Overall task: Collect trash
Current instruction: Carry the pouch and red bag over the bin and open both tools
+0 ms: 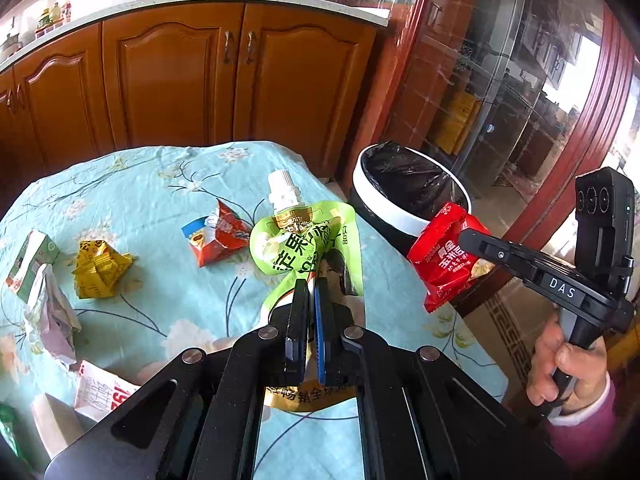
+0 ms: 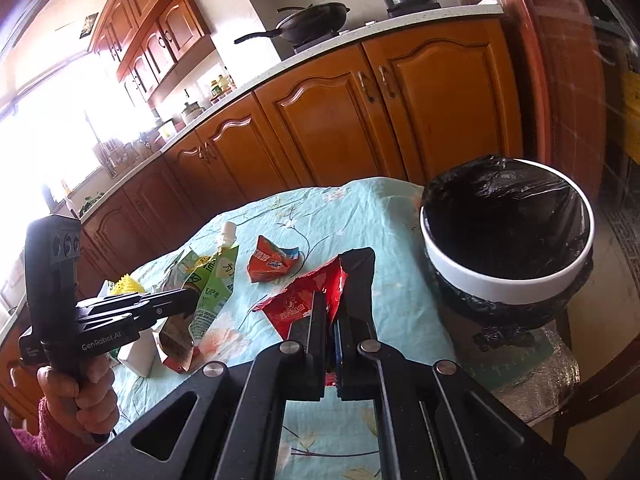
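Green spouted pouch (image 1: 308, 248), crumpled, white-capped, clamped in left claw (image 1: 310, 292).

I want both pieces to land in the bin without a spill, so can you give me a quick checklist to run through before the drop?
1. Left gripper shut on the green spout pouch: ok, pouch hangs pinched between the fingers.
2. Right gripper shut on the red snack wrapper: ok.
3. Trash bin open and lined with a black bag: ok.
4. Either piece already over the bin opening: not ok, both appear short of the rim, over the table.
5. Pouch empty, cap sealed: cannot tell.
6. Other trash left for later: ok, the yellow wrapper and red-blue wrapper lie on the table.
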Available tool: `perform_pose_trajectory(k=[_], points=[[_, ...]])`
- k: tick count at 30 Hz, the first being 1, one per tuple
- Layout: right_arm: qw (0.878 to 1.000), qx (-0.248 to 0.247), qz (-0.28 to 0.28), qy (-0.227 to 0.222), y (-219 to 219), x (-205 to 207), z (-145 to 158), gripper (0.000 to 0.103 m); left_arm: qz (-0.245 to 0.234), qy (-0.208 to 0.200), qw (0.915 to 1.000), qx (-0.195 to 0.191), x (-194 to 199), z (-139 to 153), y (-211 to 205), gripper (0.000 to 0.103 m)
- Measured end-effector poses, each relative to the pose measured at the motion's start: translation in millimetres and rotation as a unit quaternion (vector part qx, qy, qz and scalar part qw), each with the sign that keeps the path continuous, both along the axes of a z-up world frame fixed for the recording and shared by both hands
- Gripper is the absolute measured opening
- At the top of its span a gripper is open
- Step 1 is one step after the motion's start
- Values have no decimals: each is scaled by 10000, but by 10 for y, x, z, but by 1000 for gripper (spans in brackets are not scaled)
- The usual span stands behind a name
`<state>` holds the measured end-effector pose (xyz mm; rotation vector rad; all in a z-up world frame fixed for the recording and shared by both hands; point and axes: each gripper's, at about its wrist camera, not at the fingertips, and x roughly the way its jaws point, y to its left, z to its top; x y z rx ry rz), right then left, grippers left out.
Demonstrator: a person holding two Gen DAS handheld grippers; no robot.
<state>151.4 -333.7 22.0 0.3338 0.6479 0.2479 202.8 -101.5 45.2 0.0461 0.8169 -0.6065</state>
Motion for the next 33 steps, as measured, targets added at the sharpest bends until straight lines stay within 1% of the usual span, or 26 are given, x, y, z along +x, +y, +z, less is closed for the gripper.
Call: perform_pose_trajectory(k=[14, 26, 33], points=[[9981, -7, -610, -60, -509, -33, 19, 2, -304, -3, 9995, 53, 101, 35, -566, 2], [9943, -10, -1065, -41, -870, 66, -26, 3, -461, 46, 9989, 25, 333, 16, -1057, 2], [9918, -44, -1280, 38, -1043, 190, -53, 3, -562, -1, 9984, 21, 520, 87, -1375, 2]])
